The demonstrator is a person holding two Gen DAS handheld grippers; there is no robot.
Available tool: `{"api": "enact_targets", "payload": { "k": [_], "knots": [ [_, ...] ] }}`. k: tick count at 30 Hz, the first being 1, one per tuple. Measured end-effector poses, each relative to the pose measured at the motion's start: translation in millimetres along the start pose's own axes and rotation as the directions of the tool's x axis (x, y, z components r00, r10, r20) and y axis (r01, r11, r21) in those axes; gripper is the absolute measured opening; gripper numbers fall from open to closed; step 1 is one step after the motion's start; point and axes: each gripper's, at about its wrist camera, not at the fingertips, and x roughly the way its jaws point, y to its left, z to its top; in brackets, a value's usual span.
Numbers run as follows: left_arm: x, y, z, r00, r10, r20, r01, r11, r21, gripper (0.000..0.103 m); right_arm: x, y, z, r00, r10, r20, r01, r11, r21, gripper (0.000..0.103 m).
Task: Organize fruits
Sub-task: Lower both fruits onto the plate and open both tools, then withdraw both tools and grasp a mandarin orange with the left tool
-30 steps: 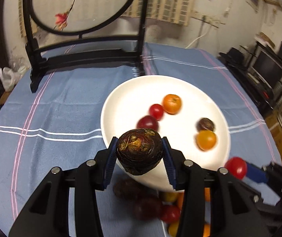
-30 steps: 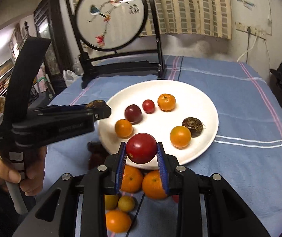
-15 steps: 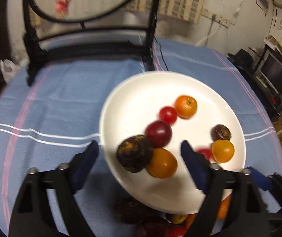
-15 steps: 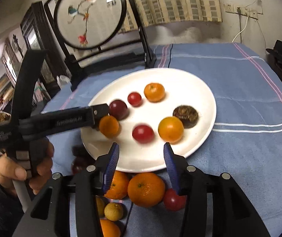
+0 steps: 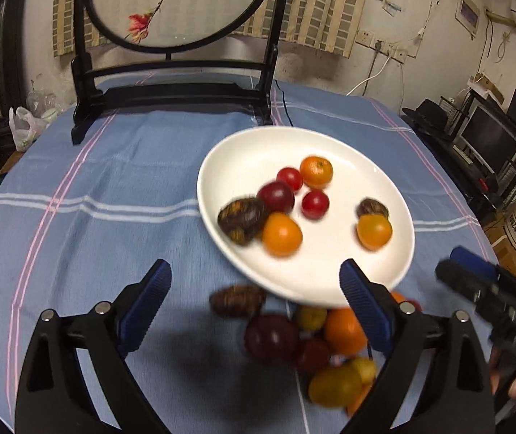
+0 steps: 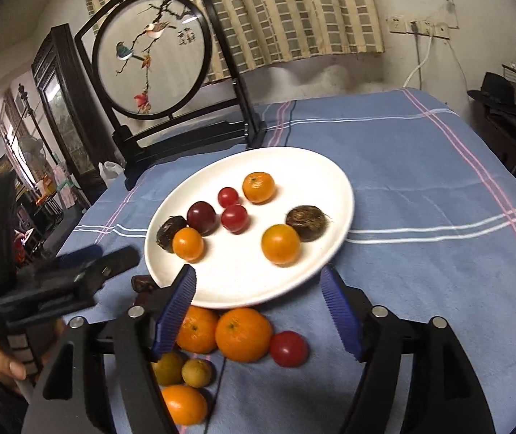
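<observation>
A white plate (image 5: 373, 166) (image 6: 315, 177) on the blue cloth holds several fruits: a dark brown fruit (image 5: 241, 218) (image 6: 169, 230) at its left edge, a dark red plum (image 6: 202, 217), two small red tomatoes (image 6: 234, 217), oranges (image 6: 258, 187) and another brown fruit (image 6: 306, 222). My left gripper (image 5: 254, 296) is open and empty, just short of the plate's near rim. My right gripper (image 6: 258, 303) is open and empty above the near rim. Several loose fruits (image 6: 243, 332) (image 5: 341, 329) lie on the cloth in front of the plate.
A dark wooden stand with a round embroidered screen (image 5: 171, 3) (image 6: 149, 61) stands at the back of the table. The left gripper also shows in the right wrist view (image 6: 88, 271), the right one in the left wrist view (image 5: 474, 282).
Both grippers opened. The left let go of the dark brown fruit and the right let go of the red tomato, both now on the plate. Both grippers have pulled back.
</observation>
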Motion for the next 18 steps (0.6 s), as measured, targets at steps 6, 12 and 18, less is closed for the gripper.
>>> {"api": "enact_targets", "payload": {
  "k": [6,12,18],
  "knots": [
    [-9,-2,-30,0.999,-0.009,-0.049,0.010,1.000,0.008,0.093,-2,-22,-15,0.998,-0.048,-0.043,0.050,0.998,0.040,0.077],
    [-19,-18,-53,0.996,-0.030,-0.085,0.033,0.999,0.028,0.093,-7,-26,-19,0.995,-0.092,-0.028,0.093,0.995,0.037,0.086],
    [-31,-57,-79,0.992,-0.043,-0.116,0.056,0.993,0.107,0.093,-6,-21,-20,0.994,-0.100,-0.034,0.101,0.995,0.013,0.087]
  ]
}}
